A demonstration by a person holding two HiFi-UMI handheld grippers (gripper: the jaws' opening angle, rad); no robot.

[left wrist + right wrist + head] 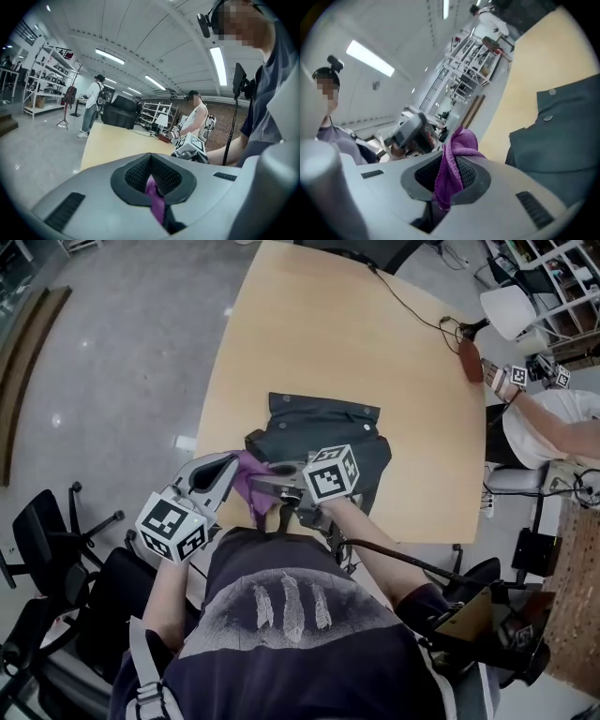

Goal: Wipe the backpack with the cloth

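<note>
Left claw and right claw both pinch the soft, light purple microfibre cloth, which sags limp between them. The floppy dark grey fabric backpack lies just beyond both claws on the tan wooden tabletop and will likely shift when rubbed.

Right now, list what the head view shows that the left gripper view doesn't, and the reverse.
Head view only: the dark backpack lying flat, and the right gripper pinching the purple cloth at its near edge. Left gripper view only: a standing person near shelving beyond the table. Both: the cloth clamped in the left gripper, and the wooden table.
</note>
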